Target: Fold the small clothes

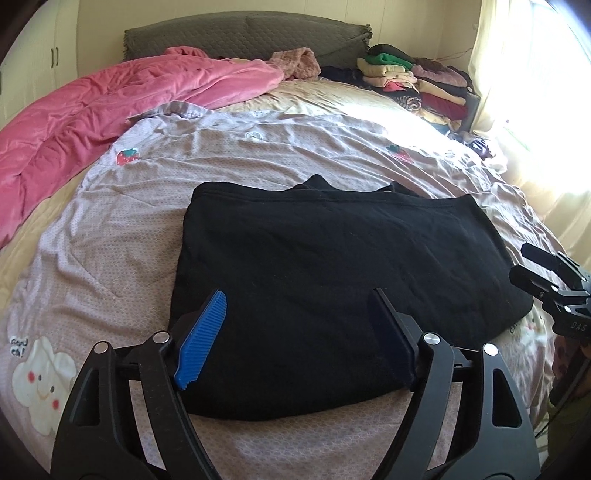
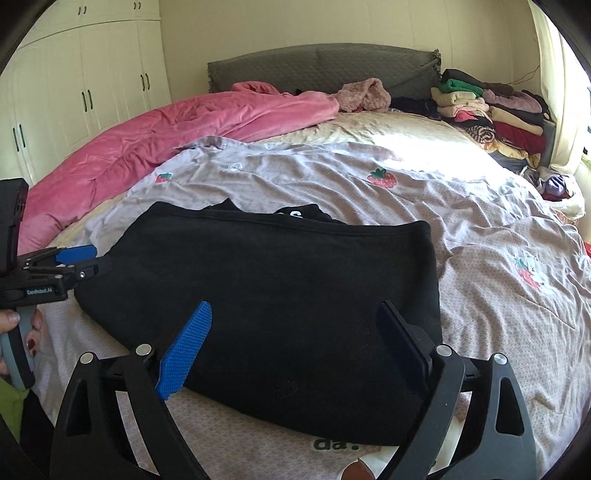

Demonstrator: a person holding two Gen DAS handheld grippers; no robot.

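A black garment (image 1: 332, 273) lies folded flat on the bed's mauve patterned cover (image 1: 110, 229); it also shows in the right wrist view (image 2: 280, 295). My left gripper (image 1: 299, 306) is open and empty, its fingers over the garment's near left part. My right gripper (image 2: 295, 317) is open and empty over the garment's near right part. The right gripper also shows at the right edge of the left wrist view (image 1: 524, 264), beside the garment's right end. The left gripper shows at the left edge of the right wrist view (image 2: 99, 260), at the garment's left end.
A pink quilt (image 1: 110, 110) is bunched along the bed's left side. A stack of folded clothes (image 1: 417, 81) sits at the far right by the grey headboard (image 1: 240, 33). White wardrobes (image 2: 81, 81) stand on the left. A curtain and bright window (image 1: 535, 92) are on the right.
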